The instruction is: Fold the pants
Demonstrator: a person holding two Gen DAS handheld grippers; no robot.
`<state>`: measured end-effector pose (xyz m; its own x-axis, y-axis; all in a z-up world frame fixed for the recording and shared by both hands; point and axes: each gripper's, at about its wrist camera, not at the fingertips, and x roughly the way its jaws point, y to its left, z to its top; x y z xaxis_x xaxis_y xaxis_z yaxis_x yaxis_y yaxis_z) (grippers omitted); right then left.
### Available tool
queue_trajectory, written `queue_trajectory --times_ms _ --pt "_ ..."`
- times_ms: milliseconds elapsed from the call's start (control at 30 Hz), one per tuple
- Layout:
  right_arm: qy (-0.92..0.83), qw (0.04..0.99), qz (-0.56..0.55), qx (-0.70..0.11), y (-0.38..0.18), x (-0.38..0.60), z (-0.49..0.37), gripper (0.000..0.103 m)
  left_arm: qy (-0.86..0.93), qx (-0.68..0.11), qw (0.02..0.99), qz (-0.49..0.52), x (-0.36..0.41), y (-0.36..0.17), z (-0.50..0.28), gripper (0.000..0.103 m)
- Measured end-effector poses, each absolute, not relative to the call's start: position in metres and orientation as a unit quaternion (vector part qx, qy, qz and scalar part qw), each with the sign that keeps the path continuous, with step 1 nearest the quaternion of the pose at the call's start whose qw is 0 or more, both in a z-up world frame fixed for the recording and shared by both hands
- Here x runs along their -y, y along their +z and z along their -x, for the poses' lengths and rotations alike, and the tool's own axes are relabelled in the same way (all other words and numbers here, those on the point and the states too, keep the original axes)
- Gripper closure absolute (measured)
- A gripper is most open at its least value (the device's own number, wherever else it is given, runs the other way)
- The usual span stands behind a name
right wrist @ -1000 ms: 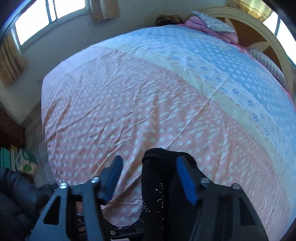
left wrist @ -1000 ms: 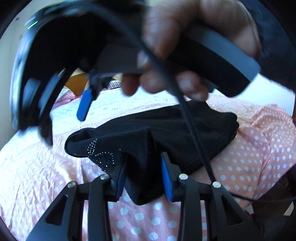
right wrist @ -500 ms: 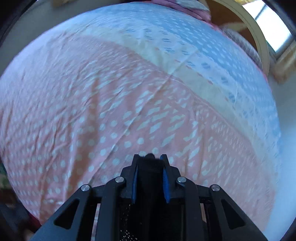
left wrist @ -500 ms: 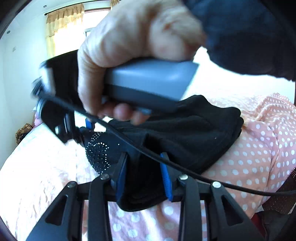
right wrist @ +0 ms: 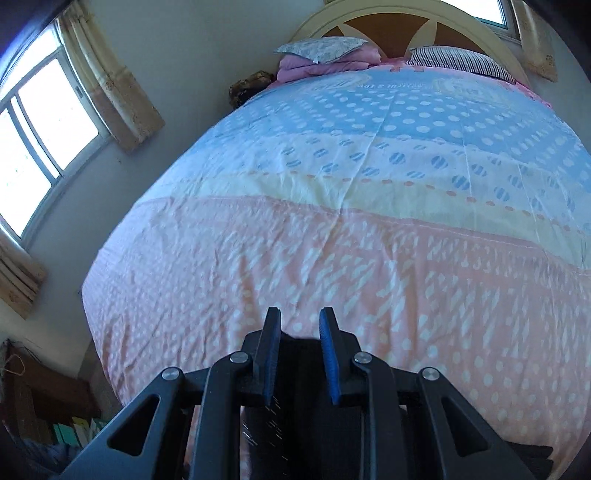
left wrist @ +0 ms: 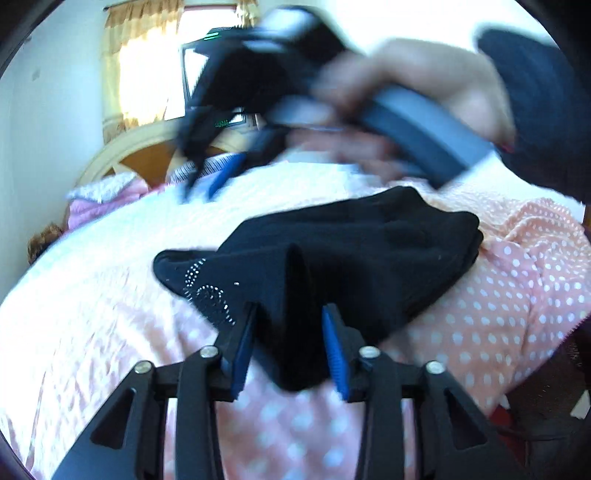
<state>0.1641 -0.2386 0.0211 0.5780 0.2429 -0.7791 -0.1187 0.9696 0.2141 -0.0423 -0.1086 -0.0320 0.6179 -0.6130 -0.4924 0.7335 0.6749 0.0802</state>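
Observation:
The black pants [left wrist: 354, 258] lie bunched on the pink dotted bedspread [left wrist: 517, 295], with a silver-studded patch at their left end. My left gripper [left wrist: 288, 332] is partly open, its blue pads on either side of a raised fold of the pants without pinching it. My right gripper [left wrist: 218, 177] shows blurred in the air above the pants, held by a hand. In the right wrist view the right gripper [right wrist: 297, 328] is narrowly open and empty, with black pants cloth [right wrist: 295, 424] below and behind its fingers.
The bed [right wrist: 332, 221] stretches ahead, pink near, yellow then blue farther. Pillows and folded pink bedding [right wrist: 325, 59] lie by the round headboard [right wrist: 406, 18]. A window [right wrist: 40, 122] is on the left wall. The bed's edge drops off at the right [left wrist: 554, 369].
My right gripper let go of the pants, lifted off them and swung up toward the headboard. My left gripper's jaws widened slightly around the fold.

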Motion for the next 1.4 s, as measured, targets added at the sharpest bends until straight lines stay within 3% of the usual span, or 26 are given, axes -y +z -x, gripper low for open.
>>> queue_trajectory --times_ms 67,267,400,500,533,733,767,800,833,900,1033,1233,1400 --pt "0.106 0.882 -0.067 -0.453 0.011 0.246 -0.145 0.08 -0.382 -0.243 0.884 -0.117 0.084 -0.031 0.036 0.045" --pt "0.178 0.87 -0.12 -0.444 -0.032 0.232 -0.077 0.08 -0.319 -0.289 0.902 -0.037 0.008 -0.022 0.007 0.045" --pt "0.207 0.856 -0.132 -0.455 -0.083 0.185 -0.06 0.079 -0.275 -0.308 0.911 -0.02 -0.004 -0.02 -0.022 0.045" --pt "0.201 0.873 -0.132 -0.425 -0.08 0.176 -0.052 0.069 -0.272 -0.31 0.911 0.004 -0.001 -0.014 -0.035 0.038" --pt "0.205 0.869 -0.144 -0.425 -0.076 0.177 -0.049 0.068 -0.272 -0.309 0.911 0.013 0.001 -0.011 -0.039 0.03" --pt "0.173 0.903 -0.193 -0.344 -0.03 0.22 -0.002 0.066 -0.305 -0.317 0.897 0.046 0.027 -0.003 -0.058 0.02" --pt "0.137 0.917 -0.202 -0.314 -0.02 0.24 0.013 0.064 -0.305 -0.321 0.896 0.043 0.032 -0.006 -0.059 0.018" --pt "0.099 0.93 -0.215 -0.281 -0.01 0.262 0.03 0.05 -0.301 -0.332 0.893 0.037 0.037 -0.014 -0.059 0.017" --pt "0.073 0.937 -0.225 -0.257 -0.004 0.278 0.043 0.03 -0.297 -0.345 0.89 0.033 0.043 -0.02 -0.062 0.017" --pt "-0.019 0.946 -0.256 -0.197 0.004 0.325 0.077 0.013 -0.292 -0.375 0.879 0.027 0.056 -0.031 -0.067 0.017" --pt "-0.114 0.921 -0.299 -0.22 -0.016 0.382 0.098 0.013 -0.269 -0.403 0.875 0.01 0.07 -0.045 -0.067 0.017" --pt "-0.072 0.894 -0.353 -0.266 -0.067 0.388 0.076 0.013 -0.262 -0.423 0.867 0.017 0.078 -0.049 -0.069 0.015" --pt "-0.095 0.915 -0.285 -0.268 -0.07 0.375 0.063 0.013 -0.252 -0.43 0.867 0.02 0.08 -0.054 -0.072 0.01"
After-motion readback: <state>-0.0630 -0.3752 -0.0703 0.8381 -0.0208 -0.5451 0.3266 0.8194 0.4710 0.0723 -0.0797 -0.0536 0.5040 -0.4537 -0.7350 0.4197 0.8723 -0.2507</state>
